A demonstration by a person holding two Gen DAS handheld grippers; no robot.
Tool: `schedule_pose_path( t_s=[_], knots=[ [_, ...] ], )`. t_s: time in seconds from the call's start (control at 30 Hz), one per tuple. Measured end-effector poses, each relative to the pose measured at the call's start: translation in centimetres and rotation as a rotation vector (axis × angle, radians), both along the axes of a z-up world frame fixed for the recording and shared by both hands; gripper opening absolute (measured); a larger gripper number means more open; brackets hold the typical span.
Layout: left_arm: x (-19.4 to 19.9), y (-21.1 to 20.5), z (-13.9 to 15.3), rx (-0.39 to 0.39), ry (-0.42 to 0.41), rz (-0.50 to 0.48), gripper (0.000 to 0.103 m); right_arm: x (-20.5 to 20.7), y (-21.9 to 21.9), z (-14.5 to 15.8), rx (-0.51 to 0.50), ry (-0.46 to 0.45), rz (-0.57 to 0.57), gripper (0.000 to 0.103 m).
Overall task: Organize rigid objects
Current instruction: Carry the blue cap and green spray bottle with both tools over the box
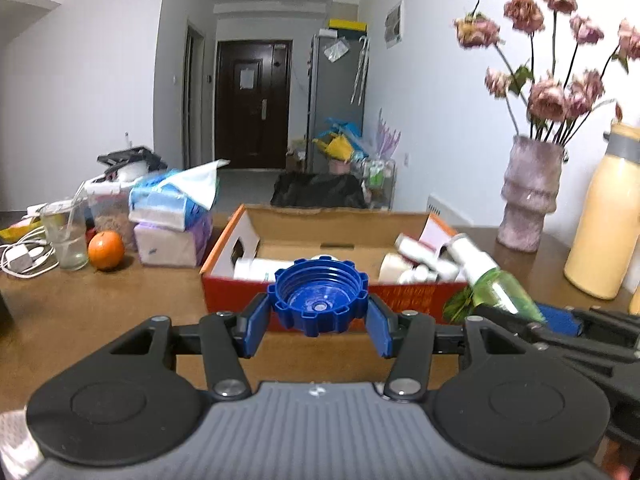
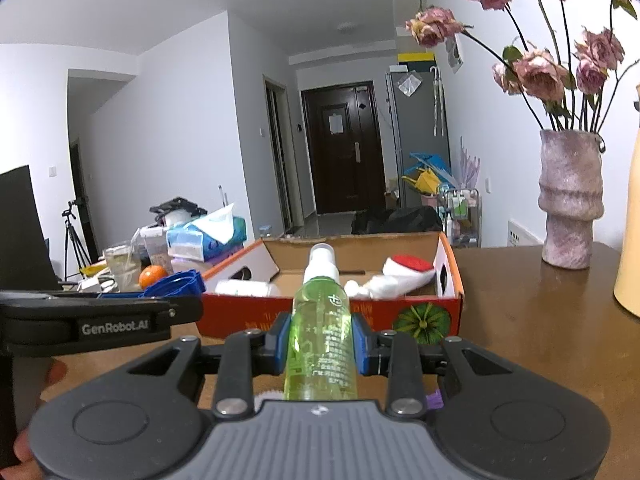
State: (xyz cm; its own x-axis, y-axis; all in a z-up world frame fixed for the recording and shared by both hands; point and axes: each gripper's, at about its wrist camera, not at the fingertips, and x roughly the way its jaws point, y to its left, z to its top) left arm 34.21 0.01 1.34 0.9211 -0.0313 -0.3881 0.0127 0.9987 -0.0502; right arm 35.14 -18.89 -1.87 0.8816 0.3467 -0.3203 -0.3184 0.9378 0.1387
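Note:
My left gripper (image 1: 319,326) is shut on a blue ridged lid (image 1: 319,296), held above the table with its hollow side toward the camera, just short of the red cardboard box (image 1: 360,300). My right gripper (image 2: 322,346) is shut on a green spray bottle (image 2: 322,336) whose white nozzle points at the same box (image 2: 280,316). In the left wrist view the green bottle (image 1: 500,290) and right gripper (image 1: 560,320) sit to the right. White bottles and tubes (image 1: 416,264) lie inside the box. The left gripper (image 2: 100,312) with the lid (image 2: 176,282) shows at the left of the right wrist view.
On the brown table (image 1: 100,312) stand an orange (image 1: 106,250), a glass (image 1: 66,236), tissue packs (image 1: 172,220) and cables (image 1: 24,256) at the left. A pink vase with dried roses (image 1: 530,194) and a yellow flask (image 1: 604,216) stand at the right.

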Motion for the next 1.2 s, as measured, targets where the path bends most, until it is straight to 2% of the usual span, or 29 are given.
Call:
schedule_pose_path(
  t_s=[0.5, 1.2],
  knots=[
    [4.8, 0.5, 1.5, -0.030, -0.030, 0.046, 0.053, 4.1, 0.5, 2.3, 0.036, -0.039, -0.031, 0.030],
    [12.8, 0.5, 0.8, -0.037, -0.019, 0.074, 0.053, 11.7, 1.2, 1.8, 0.056, -0.019, -0.069, 0.030]
  ],
)
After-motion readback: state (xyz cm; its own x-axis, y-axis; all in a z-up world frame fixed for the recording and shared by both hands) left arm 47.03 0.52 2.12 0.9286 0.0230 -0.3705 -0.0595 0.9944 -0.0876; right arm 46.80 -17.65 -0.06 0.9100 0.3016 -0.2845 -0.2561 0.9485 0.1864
